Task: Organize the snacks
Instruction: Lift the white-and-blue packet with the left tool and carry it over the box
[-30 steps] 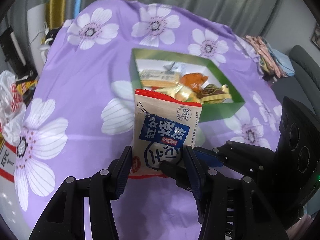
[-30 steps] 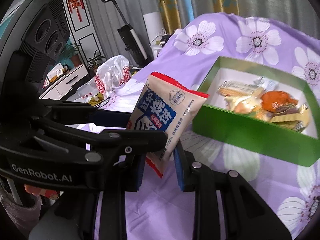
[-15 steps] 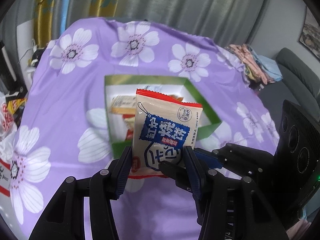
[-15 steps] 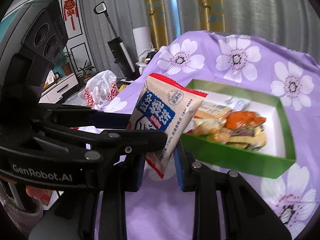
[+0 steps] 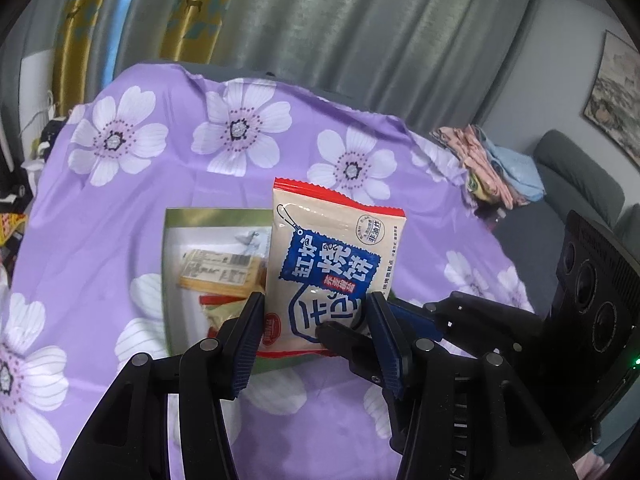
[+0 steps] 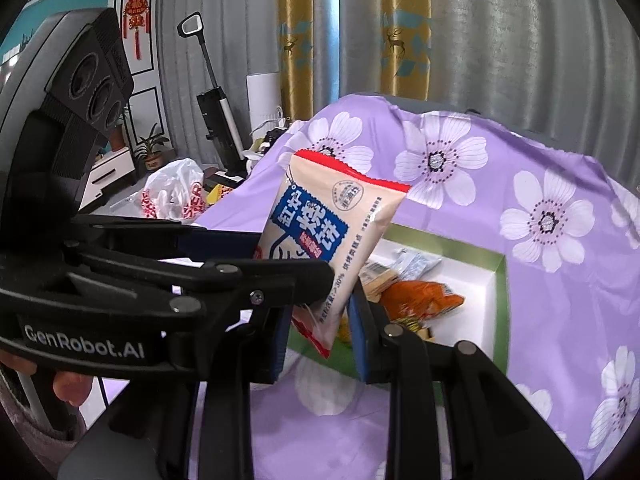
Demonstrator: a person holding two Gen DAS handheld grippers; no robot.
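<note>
left wrist view, both grippers clamped on snack packet above green box

A beige snack packet with a red serrated top edge and a blue label with white characters stands upright in the air, its lower end clamped from both sides, above the near edge of a green box. The box is white inside, lies on the purple flowered cloth, and holds wrapped snacks: a tan biscuit pack, an orange packet, a pale blue-white sachet.
</note>
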